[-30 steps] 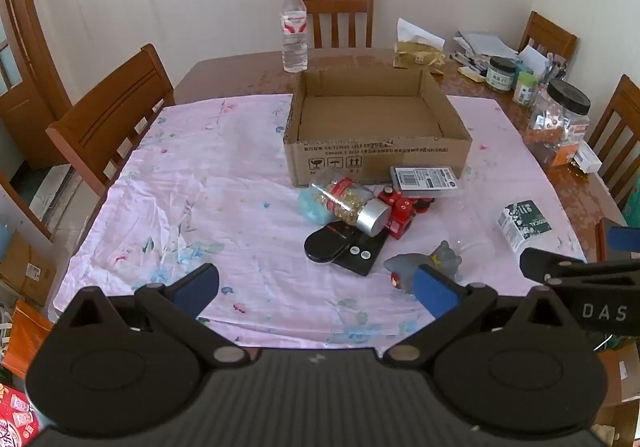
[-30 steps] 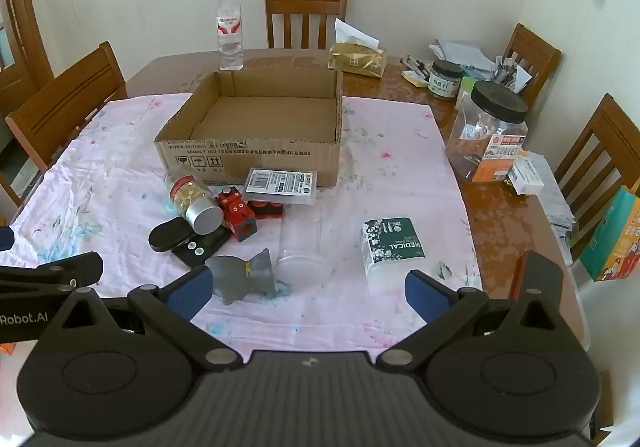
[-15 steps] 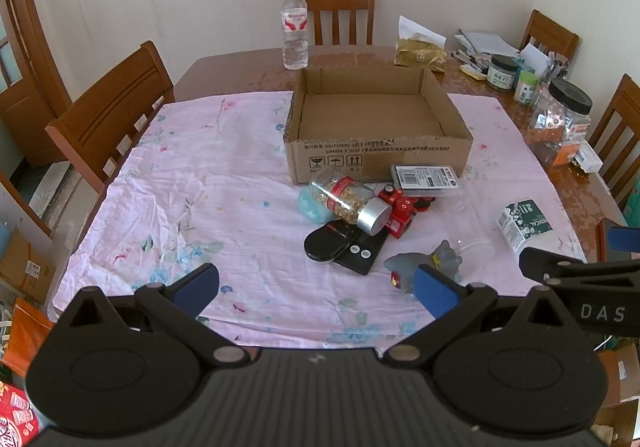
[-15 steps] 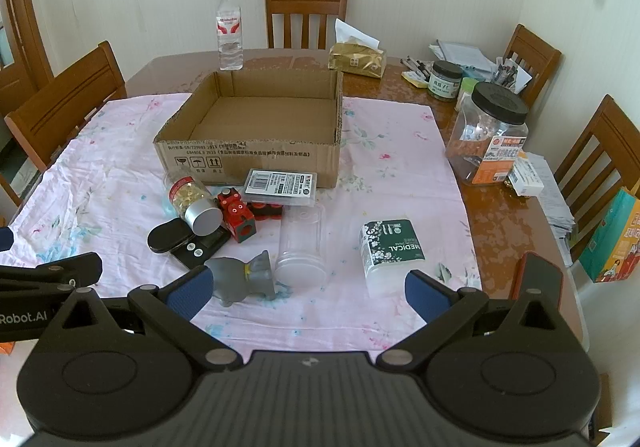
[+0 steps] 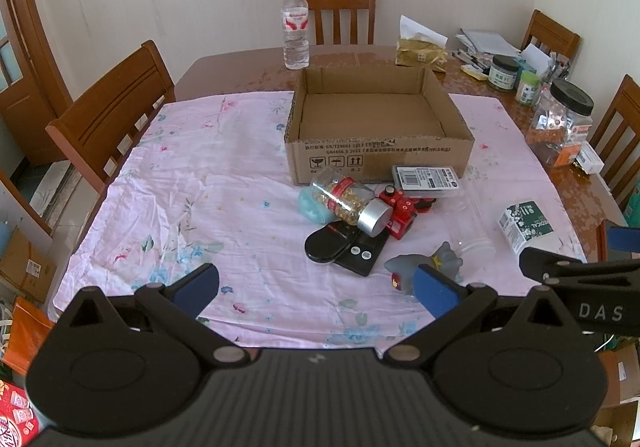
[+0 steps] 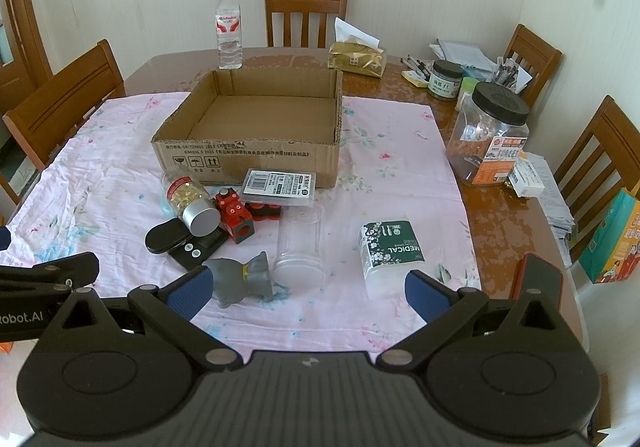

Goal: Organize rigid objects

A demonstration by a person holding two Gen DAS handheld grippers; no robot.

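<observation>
Left wrist view: the left gripper [image 5: 316, 285] is hovering at the lower centre of the frame with its jaws standing wide and holding nothing. A cardboard box [image 5: 380, 161] is sitting open at the centre of the frame on a pink cloth [image 5: 192, 191] that is covering the table [image 5: 240, 65]. Just below the box, a flat labelled case [image 5: 426, 178] is lying against its front wall, partly over a red toy car [image 5: 400, 211]. A jar of yellow beads [image 5: 352, 203] is lying on its side, its silver cap resting on a black scale [image 5: 346, 247]. A grey toy [image 5: 424, 267] is lying at the lower right, near the gripper's right fingertip.

Right wrist view: the right gripper [image 6: 308, 289] is hovering at the lower centre of the frame, its jaws also spread wide and gripping nothing. The grey toy [image 6: 244, 279] is lying just beside its left fingertip, and a clear plastic cup [image 6: 300, 247] is lying on its side next to the toy. A green-and-white pack [image 6: 390, 251] is lying apart at the centre right. A water bottle [image 6: 229, 33] is standing upright beyond the box [image 6: 248, 155], at the upper centre, and a large dark-lidded jar [image 6: 490, 135] is standing at the right.
</observation>
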